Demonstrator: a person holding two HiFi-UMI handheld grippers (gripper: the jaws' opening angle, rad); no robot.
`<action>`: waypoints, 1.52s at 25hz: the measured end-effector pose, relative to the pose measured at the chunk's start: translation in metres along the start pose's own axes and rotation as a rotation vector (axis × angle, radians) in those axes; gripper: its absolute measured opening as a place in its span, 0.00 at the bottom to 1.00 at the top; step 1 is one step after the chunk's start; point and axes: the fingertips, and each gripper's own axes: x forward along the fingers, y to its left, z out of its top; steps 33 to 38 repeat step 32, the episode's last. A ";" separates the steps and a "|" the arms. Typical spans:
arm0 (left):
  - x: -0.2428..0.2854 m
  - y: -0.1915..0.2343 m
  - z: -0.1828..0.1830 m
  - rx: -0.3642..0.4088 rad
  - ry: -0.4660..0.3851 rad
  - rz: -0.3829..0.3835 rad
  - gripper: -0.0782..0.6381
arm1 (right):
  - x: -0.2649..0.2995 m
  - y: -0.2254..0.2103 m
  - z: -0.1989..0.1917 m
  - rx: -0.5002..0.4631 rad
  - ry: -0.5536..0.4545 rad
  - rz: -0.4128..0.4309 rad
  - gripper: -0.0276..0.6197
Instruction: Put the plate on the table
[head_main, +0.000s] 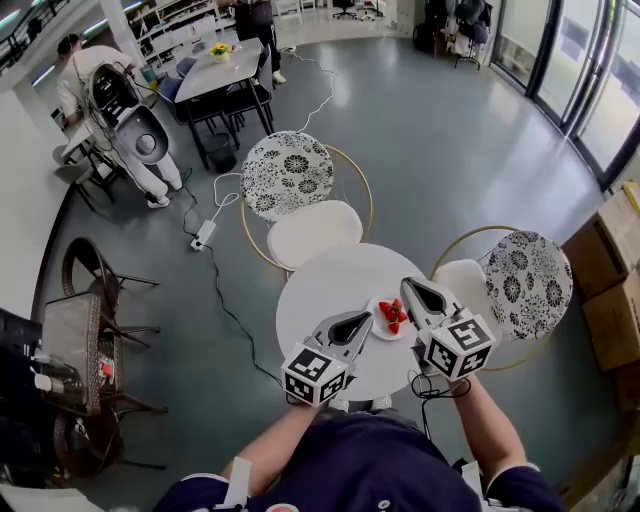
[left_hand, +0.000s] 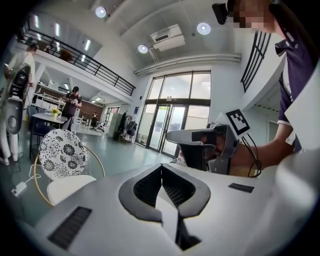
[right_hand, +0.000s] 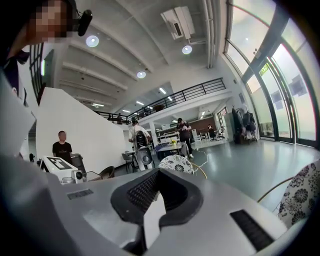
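Plate (head_main: 385, 332): sitting on the round white surface (head_main: 320, 290), carrying strawberries (head_main: 392, 312).
Handling: likely stiff, breakable, slick; bare rim looking the best hold.
Left hand-held gripper (head_main: 366, 317): hovering beside it, clenched, empty.
Right hand-held gripper (head_main: 409, 285): hovering likewise, clenched, empty.

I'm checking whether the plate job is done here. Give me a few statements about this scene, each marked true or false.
1. The plate of strawberries lies on the round white table. True.
2. The left gripper grips the plate. False: its jaws are together with nothing between them.
3. Two chairs with flowered backs stand by the table. True.
4. The right gripper has its jaws wide apart. False: they are shut and hold nothing.
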 end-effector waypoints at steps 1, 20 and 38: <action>-0.001 -0.001 0.005 0.000 -0.008 -0.003 0.12 | -0.003 0.004 0.007 -0.006 -0.015 0.005 0.05; -0.006 -0.017 0.039 0.025 -0.033 -0.056 0.12 | -0.015 0.023 0.024 -0.033 -0.051 0.035 0.05; -0.004 -0.019 0.042 0.036 -0.019 -0.060 0.12 | -0.016 0.024 0.031 -0.034 -0.058 0.043 0.05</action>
